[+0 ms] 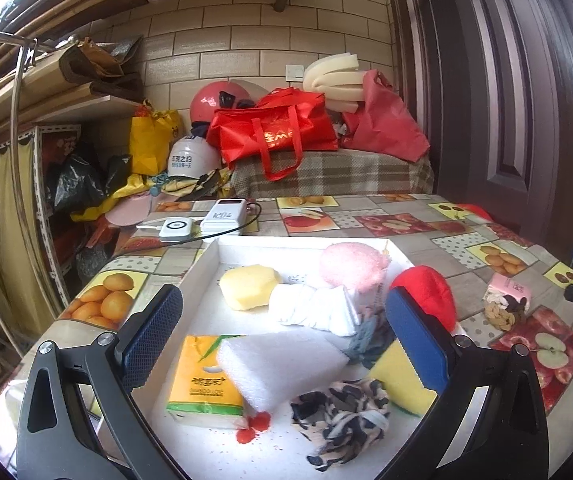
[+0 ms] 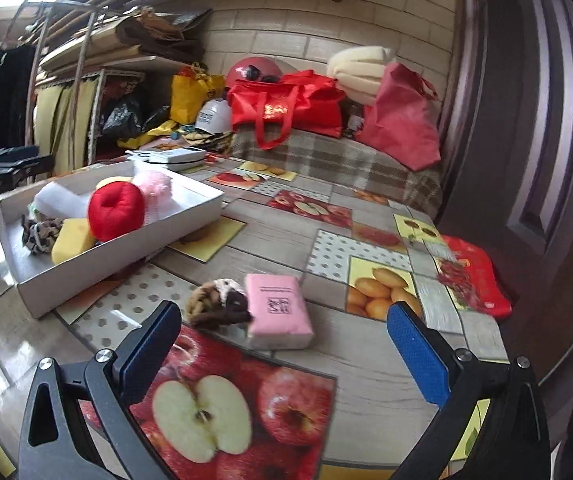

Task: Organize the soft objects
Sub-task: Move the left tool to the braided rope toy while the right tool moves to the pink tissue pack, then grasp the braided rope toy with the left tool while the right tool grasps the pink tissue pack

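The white tray (image 1: 210, 258) holds a yellow-green tissue pack (image 1: 202, 380), white foam wedge (image 1: 278, 368) and red plush apple (image 1: 430, 292). Left gripper (image 1: 282, 332) hangs released above it. Right gripper (image 2: 284, 344), jaws wide, faces a pink tissue pack (image 2: 278, 310) on the table; its print is unreadable.

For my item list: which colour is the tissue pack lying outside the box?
Pink, with a white side; the tissue pack shows best in the right wrist view.

Left tongs (image 1: 282, 332) wide apart over white tray (image 1: 306, 245).
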Tool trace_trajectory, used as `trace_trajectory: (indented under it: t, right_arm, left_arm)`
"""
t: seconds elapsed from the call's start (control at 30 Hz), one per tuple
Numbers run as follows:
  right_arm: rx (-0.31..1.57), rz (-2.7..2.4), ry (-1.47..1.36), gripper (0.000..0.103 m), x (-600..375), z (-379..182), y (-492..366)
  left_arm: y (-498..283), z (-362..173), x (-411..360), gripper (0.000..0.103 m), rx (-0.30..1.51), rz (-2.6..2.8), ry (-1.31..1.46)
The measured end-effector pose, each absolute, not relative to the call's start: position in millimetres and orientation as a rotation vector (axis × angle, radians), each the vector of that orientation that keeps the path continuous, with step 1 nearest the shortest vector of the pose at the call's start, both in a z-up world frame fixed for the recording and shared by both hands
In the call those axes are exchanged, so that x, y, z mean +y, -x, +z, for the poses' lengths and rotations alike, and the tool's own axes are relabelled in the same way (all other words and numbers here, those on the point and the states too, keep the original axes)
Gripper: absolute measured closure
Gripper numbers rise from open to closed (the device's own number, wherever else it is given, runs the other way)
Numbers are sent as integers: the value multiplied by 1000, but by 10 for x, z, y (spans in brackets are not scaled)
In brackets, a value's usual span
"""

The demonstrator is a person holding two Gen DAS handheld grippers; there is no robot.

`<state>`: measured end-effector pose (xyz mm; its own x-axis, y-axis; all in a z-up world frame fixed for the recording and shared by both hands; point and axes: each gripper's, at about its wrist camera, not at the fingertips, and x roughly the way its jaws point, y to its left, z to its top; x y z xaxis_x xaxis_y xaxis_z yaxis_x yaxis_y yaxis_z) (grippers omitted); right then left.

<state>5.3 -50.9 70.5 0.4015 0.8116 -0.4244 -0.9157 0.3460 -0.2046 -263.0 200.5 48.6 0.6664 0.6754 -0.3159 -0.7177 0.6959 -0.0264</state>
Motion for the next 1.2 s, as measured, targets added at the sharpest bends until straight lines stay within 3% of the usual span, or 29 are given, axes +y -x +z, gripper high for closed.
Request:
trace_trajectory:
  t: [0.13,0.27,0.63,0.7,0.77,0.93,0.97,1.0,1.2]
  right_arm:
    - [447,1128,276,0,-602,691,-466]
    - [504,1136,214,0,-527,672,-616]
    - [623,1197,478,2,-104,435,-450]
    - [648,1147,543,11,-13,362,-439]
    - [691,1125,589,29,87,290,-474]
    - [682,1148,585,32,231,316,-508]
    - [681,1153,598,44,263,308,-493]
    - [680,1173,607,50,271,304,-473]
    - [712,1112,472,52,62,388,-686]
  left_arm:
    - [2422,506,1678,1,296,668,126]
    - [2013,506,1230,1,362,482,76]
    - [1649,455,984,1,481,402,41]
    - [1662,447,970,1,485,405,35]
    - [1681,439,955,1,484,403,23]
    - [1599,426,931,1,496,374,33]
    - [1566,426,929,1,502,360,43]
    - [1526,429,930,1,511,346,55]
    - [1080,348,923,1,603,348,132]
